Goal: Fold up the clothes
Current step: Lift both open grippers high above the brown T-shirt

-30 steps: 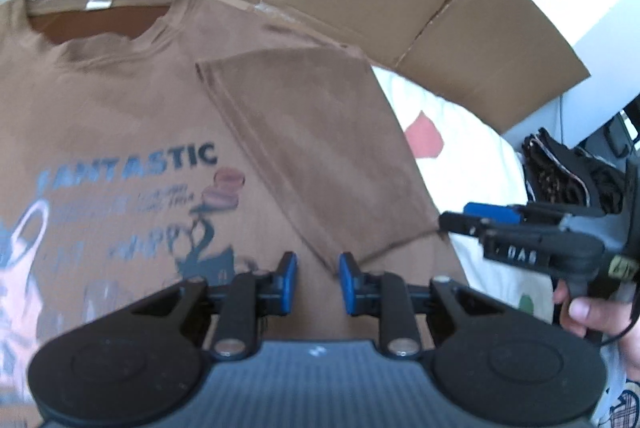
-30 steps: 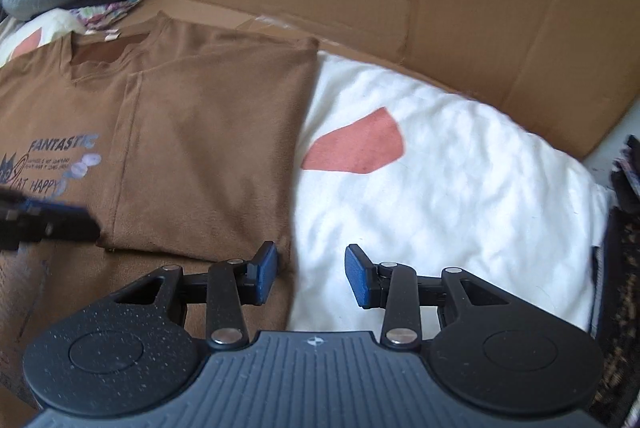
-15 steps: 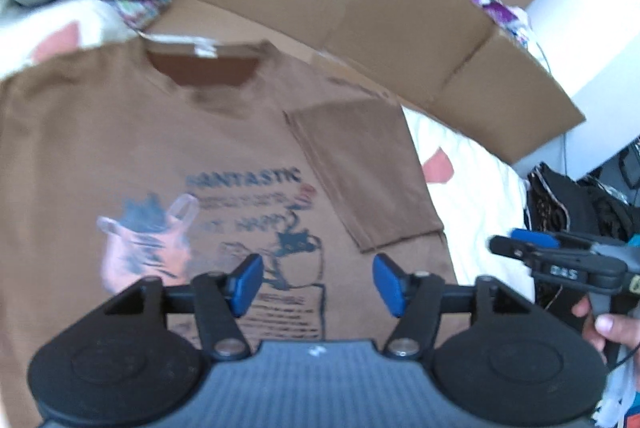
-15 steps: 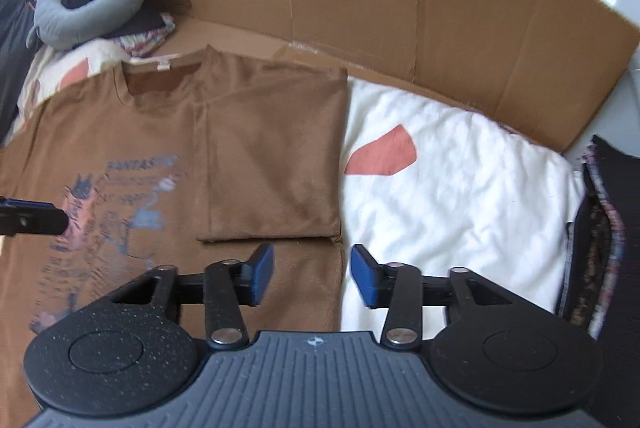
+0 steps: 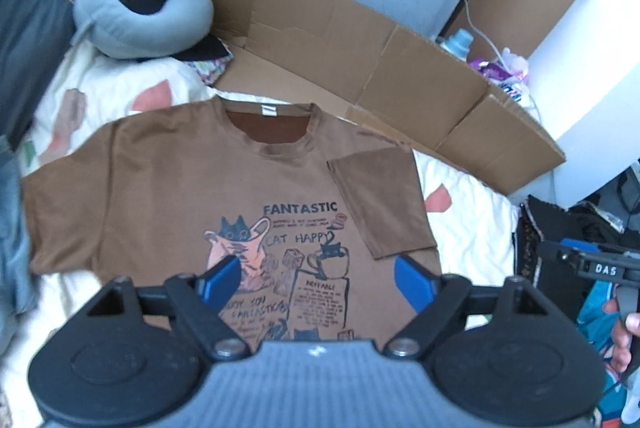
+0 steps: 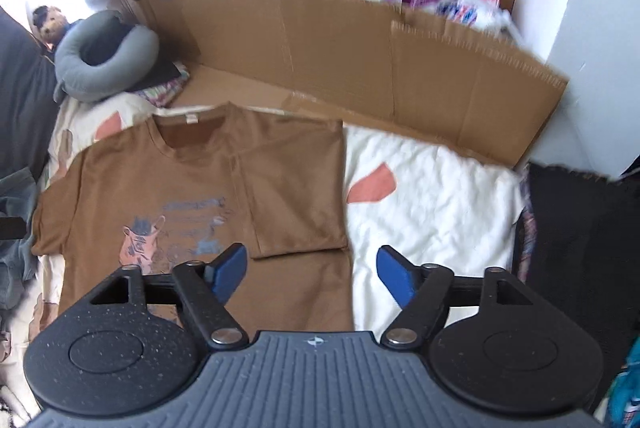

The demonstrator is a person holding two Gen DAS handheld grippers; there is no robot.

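left gripper (image 5: 316, 278): jaws wide, nothing between the blue pads; they have just been opening.
right gripper (image 6: 310, 274): jaws wide too, nothing held; likewise just been opening.
t-shirt (image 5: 168, 196): lies flat, print up, on the white bedding (image 6: 432, 212), below and ahead of both grippers; collar at the far end, hem under the left gripper's body.
folded sleeve (image 5: 380, 204): already turned in over the chest, ahead of the left gripper's right pad.
open sleeve (image 5: 52, 204): spread flat, far out to the left of the left gripper.
step in hand: probably the open sleeve side comes next.
doing it well: pinch that side at the shoulder and lower down, lift both together, lay the fold to match the folded side, and keep the edge straight.
count: one t-shirt, two grippers, one sleeve folded, one sleeve open, one grey neck pillow (image 5: 140, 16), one cardboard sheet (image 6: 360, 56).
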